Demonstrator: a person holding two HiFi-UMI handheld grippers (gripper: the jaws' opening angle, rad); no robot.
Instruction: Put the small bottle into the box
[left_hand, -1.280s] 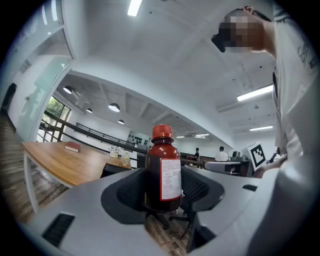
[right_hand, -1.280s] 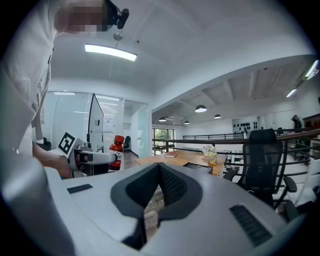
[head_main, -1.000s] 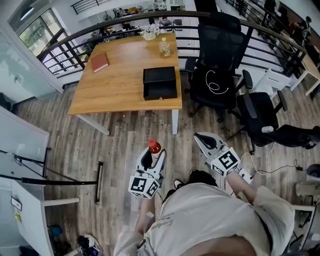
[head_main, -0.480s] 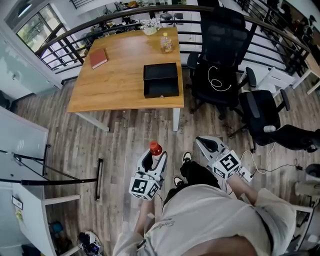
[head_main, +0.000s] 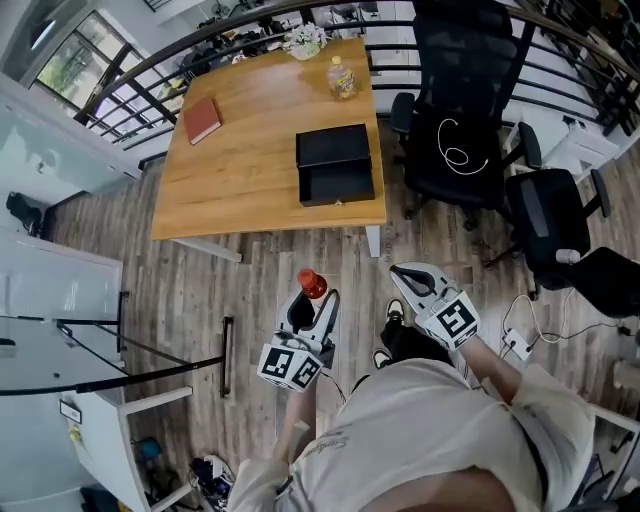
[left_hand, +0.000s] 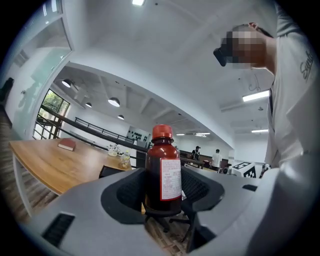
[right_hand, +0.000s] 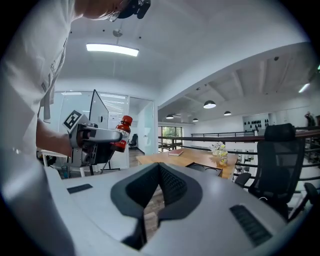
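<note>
Bottle (head_main: 311, 284) nearer table (head_main: 240, 160), in left tool (head_main: 309, 303), chairs (head_main: 462, 120) beside

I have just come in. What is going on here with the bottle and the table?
A person stands on the wooden floor, some way from the table, with a tool in each hand. The left tool is shut on a small dark bottle with a red cap, held upright. The right tool is shut and holds nothing. The black box lies open on the table; the bottle is not yet in it.

one high view, two low, common table (head_main: 250, 150)
</note>
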